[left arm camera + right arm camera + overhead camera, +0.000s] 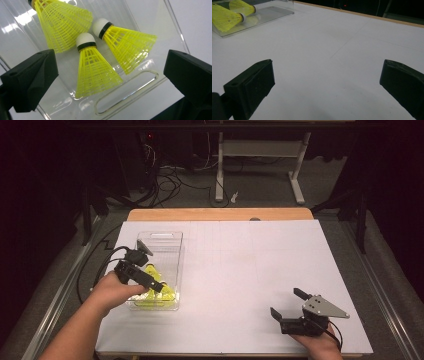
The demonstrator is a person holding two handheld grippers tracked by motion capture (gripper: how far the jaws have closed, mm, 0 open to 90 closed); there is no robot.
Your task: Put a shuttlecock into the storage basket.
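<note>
A clear plastic bin [161, 236] stands on the left of the white table. Three yellow plastic shuttlecocks with white cork tips lie on its floor: one in the middle [96, 70], one to its right [128, 42], one at the upper left [62, 22]. My left gripper [159, 286] hangs over the near end of the bin, jaws wide apart above the shuttlecocks and touching none; the left gripper view [110, 58] shows nothing held. My right gripper [286, 302] rests near the table's front right, open over bare table [327, 68].
The white sheet [250, 265] covers the table between bin and right gripper, with a wooden strip [220, 214] along the far edge. In the right gripper view the bin [269, 12] lies far off at the upper left. Cables and a desk frame [260, 150] are on the floor beyond.
</note>
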